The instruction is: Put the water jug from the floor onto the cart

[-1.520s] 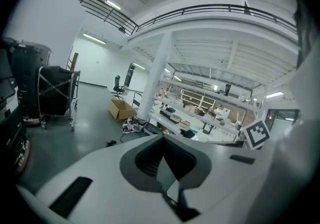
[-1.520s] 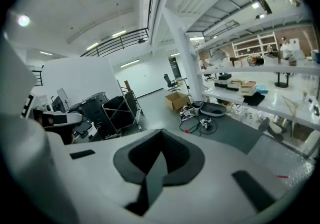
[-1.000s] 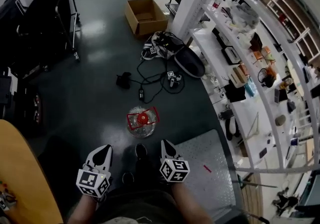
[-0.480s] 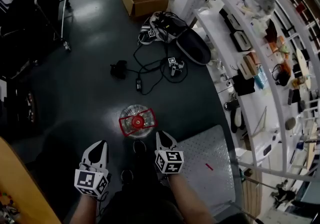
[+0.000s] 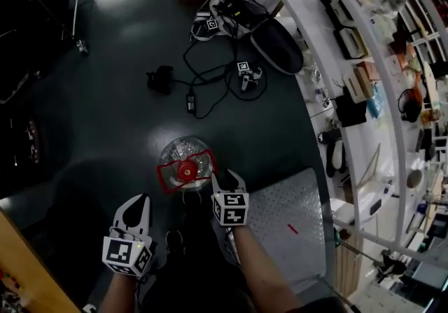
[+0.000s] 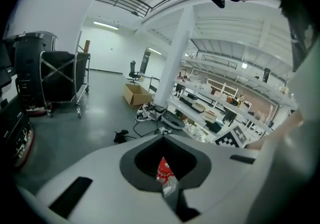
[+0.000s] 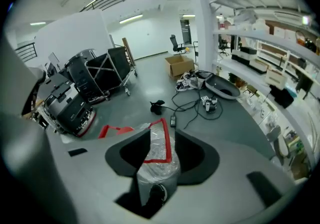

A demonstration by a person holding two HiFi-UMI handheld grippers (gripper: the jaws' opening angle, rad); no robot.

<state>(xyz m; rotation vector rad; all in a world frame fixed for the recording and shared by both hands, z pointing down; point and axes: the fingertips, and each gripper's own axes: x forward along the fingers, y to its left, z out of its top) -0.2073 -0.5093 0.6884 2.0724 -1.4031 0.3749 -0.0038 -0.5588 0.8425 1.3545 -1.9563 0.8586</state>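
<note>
On the dark floor [image 5: 105, 94], in front of the person, the clear water jug [image 5: 183, 154] stands upright with its red handle [image 5: 185, 171] on top, near the corner of the metal-decked cart [image 5: 294, 213]. At the jug's near side is the right hand-held gripper [image 5: 227, 178]. Its jaws have just been opening and stand apart, with the handle's edge and the jug's top between them, pads not pressing. Off to the side, clear of the jug, the left hand-held gripper [image 5: 137, 203] has its jaws together and empty.
</note>
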